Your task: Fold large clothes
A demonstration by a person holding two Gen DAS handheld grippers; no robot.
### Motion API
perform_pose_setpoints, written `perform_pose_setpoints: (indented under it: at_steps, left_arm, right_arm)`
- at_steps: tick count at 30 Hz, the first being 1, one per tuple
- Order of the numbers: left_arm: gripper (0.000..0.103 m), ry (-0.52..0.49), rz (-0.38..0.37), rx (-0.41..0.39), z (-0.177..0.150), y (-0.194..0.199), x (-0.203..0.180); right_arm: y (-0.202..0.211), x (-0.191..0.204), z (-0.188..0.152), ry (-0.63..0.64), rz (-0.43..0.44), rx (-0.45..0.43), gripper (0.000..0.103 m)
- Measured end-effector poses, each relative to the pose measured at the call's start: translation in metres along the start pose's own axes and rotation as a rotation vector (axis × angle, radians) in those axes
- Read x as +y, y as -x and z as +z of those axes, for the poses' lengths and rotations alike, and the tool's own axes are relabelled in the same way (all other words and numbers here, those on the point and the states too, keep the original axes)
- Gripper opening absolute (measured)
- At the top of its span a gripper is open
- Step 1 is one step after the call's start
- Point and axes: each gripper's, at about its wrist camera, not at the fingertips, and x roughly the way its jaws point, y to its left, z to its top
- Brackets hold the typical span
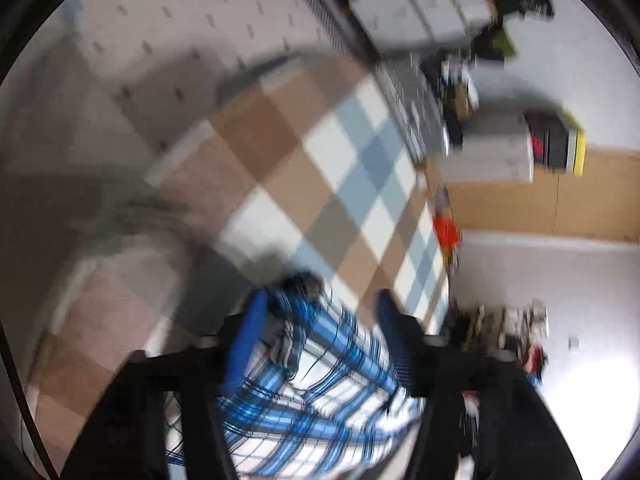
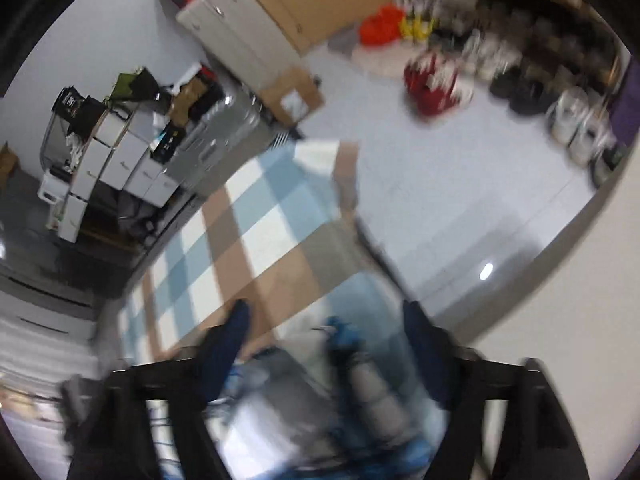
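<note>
Plaid fabric fills both of your views: one blue-and-white plaid shirt (image 1: pixel 316 392), bunched between each pair of blue fingers. Your left gripper (image 1: pixel 320 336) has its jaws spread apart with the shirt lying between them; whether they press on it, you cannot tell. Your right gripper (image 2: pixel 324 340) also shows jaws apart, the cloth between them too blurred to judge contact. Below lies one checkered brown, blue and white bedspread (image 1: pixel 304 168). Beyond its edge stand white drawer cabinets (image 2: pixel 120 160), one cardboard box (image 2: pixel 292 96), one red bag (image 2: pixel 432 84) and one orange bag (image 2: pixel 380 24) on the pale floor (image 2: pixel 460 200).
</note>
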Motion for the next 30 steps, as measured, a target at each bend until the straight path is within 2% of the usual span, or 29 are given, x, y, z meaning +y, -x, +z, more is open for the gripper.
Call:
perform_pose_setpoints:
  at_steps: [1,4,5,8,12,15,16,18,21,25,30]
  left_arm:
    - [0.073,-0.004,0.004,-0.046,-0.004,0.012,-0.002]
    - [0.074,-0.068,-0.018,-0.065,-0.024,0.032,-0.009]
    - [0.074,-0.095,-0.009,-0.056,-0.028,0.032,-0.01]
    - [0.074,-0.215,0.011,0.011,-0.07,0.03,-0.015]
    - [0.074,-0.356,0.055,0.154,-0.108,-0.013,-0.033]
    - [0.074,-0.406,0.099,0.259,-0.124,-0.046,-0.037]
    - [0.074,-0.409,0.097,0.301,-0.127,-0.058,-0.036]
    - [0.074,-0.368,0.069,0.327,-0.124,-0.071,-0.038]
    - [0.074,-0.315,0.025,0.344,-0.113,-0.093,-0.041]
    - [0.073,-0.307,0.003,0.364,-0.112,-0.113,-0.053]
    - [0.074,-0.347,-0.011,0.372,-0.097,-0.127,-0.071]
  right_arm:
    - [0.011,0.004,-0.008,0.058,0.002,-0.024,0.087]
    - [0.039,0.025,-0.036,0.236,-0.019,-0.109,0.092]
    - [0.046,0.035,-0.052,0.32,-0.012,-0.121,0.101]
    - [0.044,0.063,-0.103,0.558,-0.023,-0.069,0.103]
    - [0.013,0.088,-0.158,0.735,-0.075,0.043,0.103]
    - [-0.011,0.103,-0.178,0.777,-0.151,0.054,0.103]
    - [-0.02,0.11,-0.18,0.786,-0.18,0.05,0.103]
    - [-0.032,0.116,-0.177,0.781,-0.201,0.046,0.103]
    - [-0.05,0.122,-0.165,0.729,-0.206,0.06,0.103]
    - [-0.071,0.128,-0.156,0.695,-0.213,0.049,0.102]
    - [-0.078,0.142,-0.139,0.715,-0.182,-0.001,0.102]
